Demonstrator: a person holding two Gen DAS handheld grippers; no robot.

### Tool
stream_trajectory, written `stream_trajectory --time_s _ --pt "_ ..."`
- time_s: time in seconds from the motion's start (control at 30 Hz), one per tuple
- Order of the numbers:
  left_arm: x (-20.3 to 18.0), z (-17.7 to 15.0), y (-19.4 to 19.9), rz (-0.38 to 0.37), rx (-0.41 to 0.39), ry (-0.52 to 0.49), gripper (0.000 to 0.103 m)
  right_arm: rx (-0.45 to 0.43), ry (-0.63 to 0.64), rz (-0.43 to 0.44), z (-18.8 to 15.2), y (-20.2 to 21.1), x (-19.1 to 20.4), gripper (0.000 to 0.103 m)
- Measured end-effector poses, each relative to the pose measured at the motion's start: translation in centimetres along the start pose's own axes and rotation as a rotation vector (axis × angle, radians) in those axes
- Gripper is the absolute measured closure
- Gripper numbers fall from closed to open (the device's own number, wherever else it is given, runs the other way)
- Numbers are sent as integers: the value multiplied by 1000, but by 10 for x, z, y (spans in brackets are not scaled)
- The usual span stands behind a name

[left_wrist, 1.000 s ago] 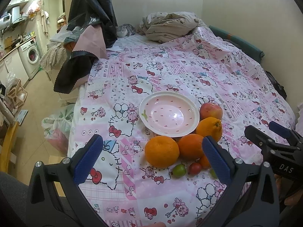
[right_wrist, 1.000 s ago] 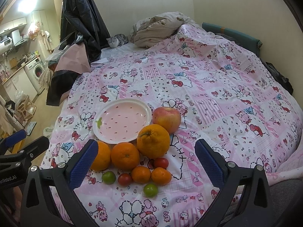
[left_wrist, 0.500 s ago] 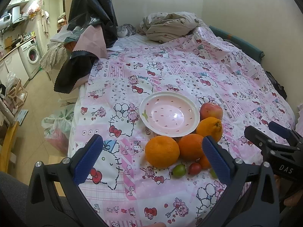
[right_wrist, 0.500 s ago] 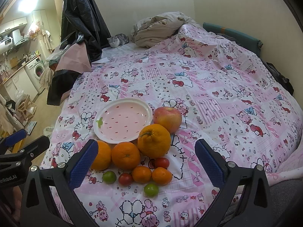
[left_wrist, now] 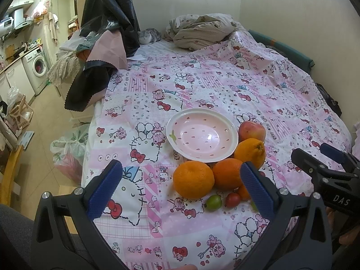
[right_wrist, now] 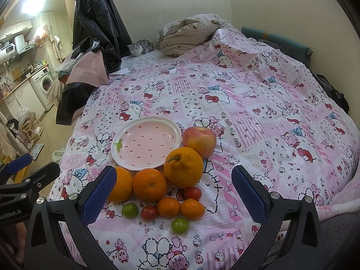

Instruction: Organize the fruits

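Right wrist view: both grippers' fingers spread wide, empty, above fruit.

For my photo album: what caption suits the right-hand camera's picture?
Open right gripper hovers over oranges, an apple and cherry tomatoes beside an empty pink plate.

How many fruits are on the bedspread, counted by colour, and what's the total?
Large orange citrus: 3
Small orange citrus: 2
Red apple: 1
Red tomatoes: 2
Green small fruits: 2
Total: 10, all beside the plate, none on it.
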State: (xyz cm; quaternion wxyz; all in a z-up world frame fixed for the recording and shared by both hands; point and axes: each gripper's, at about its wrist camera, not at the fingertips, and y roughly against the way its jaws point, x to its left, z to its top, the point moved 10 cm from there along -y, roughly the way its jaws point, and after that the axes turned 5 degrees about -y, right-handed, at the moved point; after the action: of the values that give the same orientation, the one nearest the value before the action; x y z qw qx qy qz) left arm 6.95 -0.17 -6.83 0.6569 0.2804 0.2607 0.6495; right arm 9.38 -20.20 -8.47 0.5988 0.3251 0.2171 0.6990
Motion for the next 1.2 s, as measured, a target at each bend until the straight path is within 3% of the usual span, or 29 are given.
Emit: stream_trajectory --time_s 0.5,0.63,0.97,1.2 --pt "-1 -5 -3 -5 13 -6 0 6 -7 5 -2 -2 1 0" --pt "1 -7 -10 -8 43 -4 0 48 -47 41 -4 -6 0 0" --pt "11 -13 -41 -3 190 9 0 161 -106 95 11 -24 -13 0" --pt "13 -20 -70 -19 325 18 0 308 -165 130 15 -60 -21 0"
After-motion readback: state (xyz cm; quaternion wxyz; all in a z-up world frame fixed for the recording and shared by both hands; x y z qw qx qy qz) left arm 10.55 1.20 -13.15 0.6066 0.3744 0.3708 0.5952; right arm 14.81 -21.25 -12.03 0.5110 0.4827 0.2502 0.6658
